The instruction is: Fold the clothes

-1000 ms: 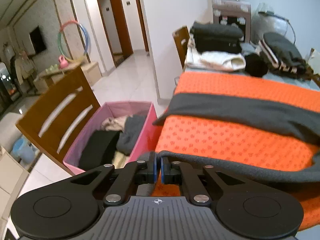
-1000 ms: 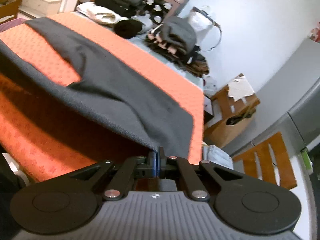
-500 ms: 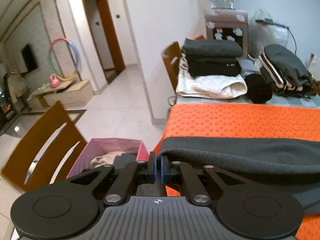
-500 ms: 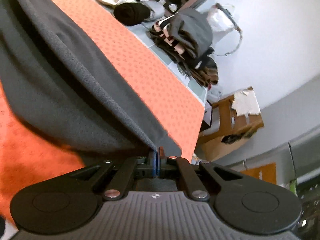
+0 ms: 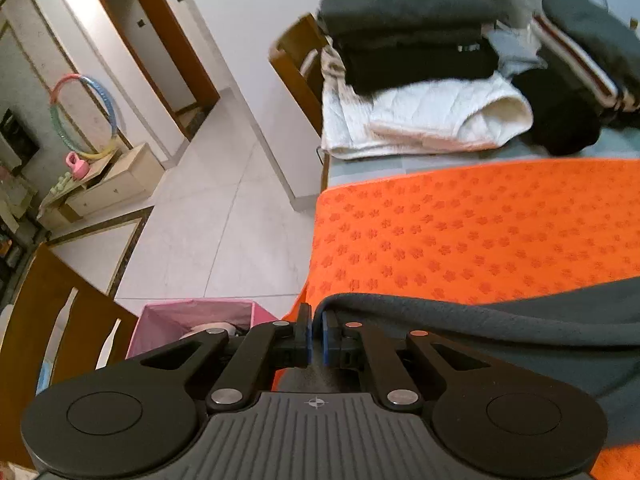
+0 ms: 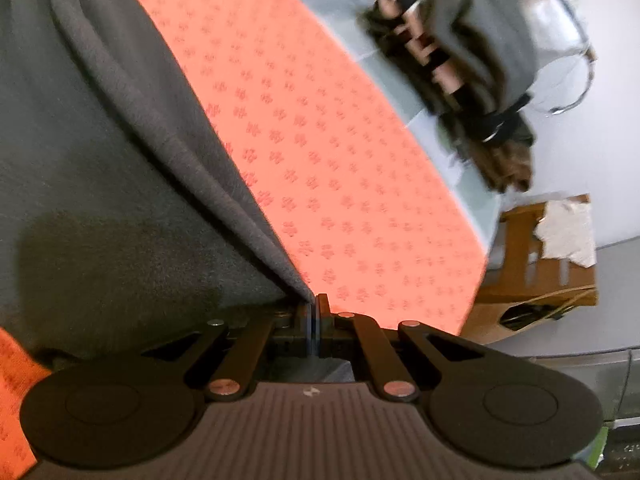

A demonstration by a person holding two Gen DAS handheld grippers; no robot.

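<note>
Left gripper (image 5: 315, 334) and right gripper (image 6: 313, 322) each clenched an edge of the dark grey fleece garment (image 5: 500, 316) over the orange flower-print mat (image 5: 480, 224); fold mid-carry, judged; next: lay edge toward 12 o'clock, then release.
</note>
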